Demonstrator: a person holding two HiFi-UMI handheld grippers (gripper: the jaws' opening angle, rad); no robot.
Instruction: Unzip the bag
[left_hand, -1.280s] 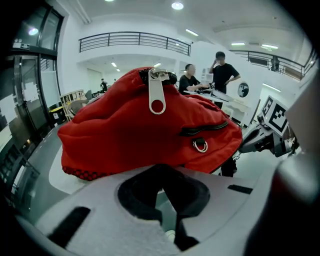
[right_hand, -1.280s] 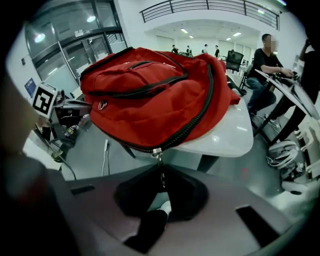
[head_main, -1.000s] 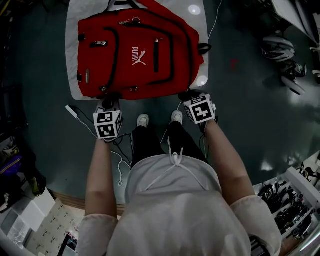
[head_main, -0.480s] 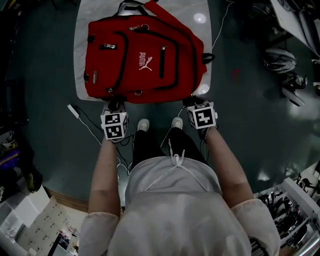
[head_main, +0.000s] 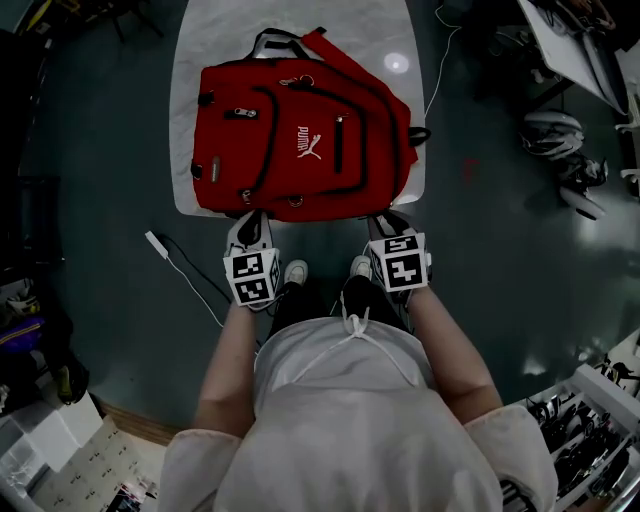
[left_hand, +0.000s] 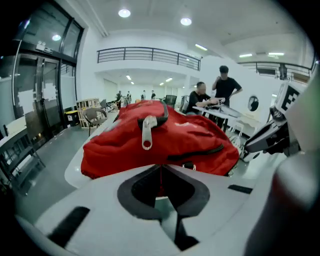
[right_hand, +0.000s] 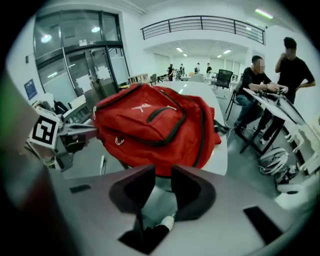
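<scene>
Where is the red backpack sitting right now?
Head view, top centre: the red backpack lies on the white table, reaching its near edge, just beyond the person's shoes.

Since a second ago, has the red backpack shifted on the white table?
No. The red backpack still lies with its near edge along the white table's front edge.

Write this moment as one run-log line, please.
phase: before contact | bag: red backpack on table, zips look closed | left gripper: shut, empty | right gripper: jaws opening, nothing between

Backpack (head_main: 300, 140) on table (head_main: 300, 30), cable (head_main: 185, 265) on floor (head_main: 100, 200) at left (helmet (head_main: 548, 132) at right)
</scene>
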